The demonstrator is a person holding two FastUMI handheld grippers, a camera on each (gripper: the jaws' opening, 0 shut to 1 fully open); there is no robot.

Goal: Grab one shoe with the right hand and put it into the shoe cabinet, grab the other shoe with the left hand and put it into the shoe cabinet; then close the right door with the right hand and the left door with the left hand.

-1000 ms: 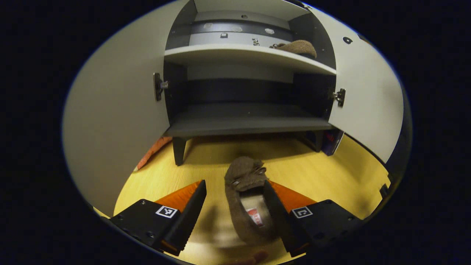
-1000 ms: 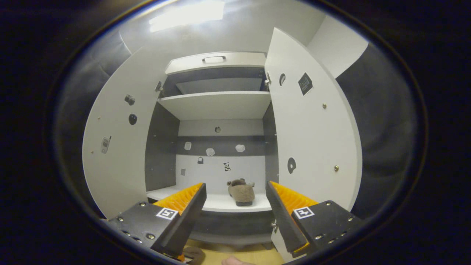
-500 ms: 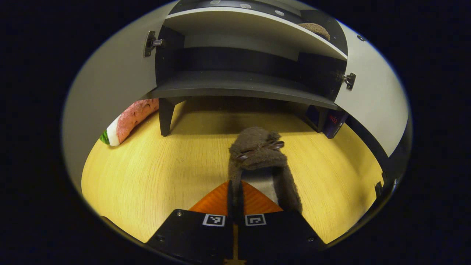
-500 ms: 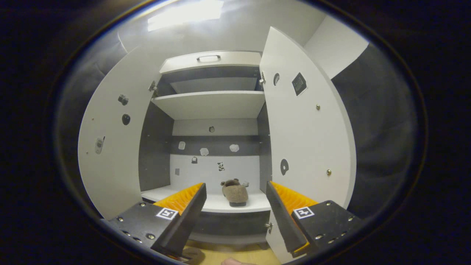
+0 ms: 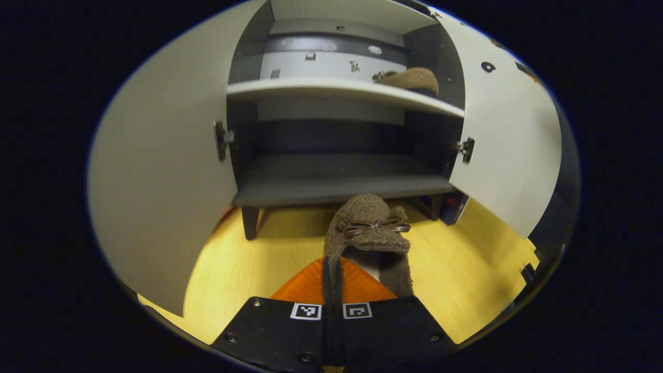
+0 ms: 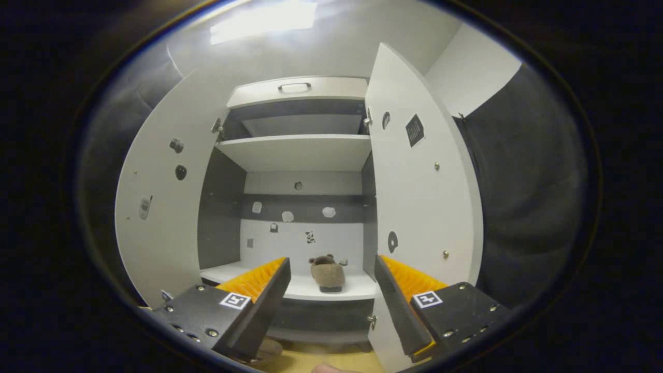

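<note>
My left gripper (image 5: 331, 290) is shut on the side wall of a brown fuzzy shoe (image 5: 369, 228), which hangs above the wooden floor, toe pointing at the shoe cabinet (image 5: 342, 184). The other brown shoe (image 5: 409, 79) rests on the cabinet's white middle shelf at the right; in the right gripper view this shoe (image 6: 326, 272) sits on that shelf (image 6: 300, 285). My right gripper (image 6: 331, 290) is open, holding nothing, well back from the cabinet. Both doors stand open: the left door (image 5: 166, 171) and the right door (image 6: 419, 202).
The dark bottom shelf (image 5: 336, 181) sits on short legs above the yellow wooden floor (image 5: 466, 259). A dark box (image 5: 456, 204) stands by the cabinet's right leg. An upper shelf (image 6: 295, 150) and a top drawer with a handle (image 6: 294, 86) sit higher in the cabinet.
My left gripper closed on the shoe on the floor and lifted it, tilting up toward the cabinet. My right gripper drew slightly back from the cabinet, staying open.
</note>
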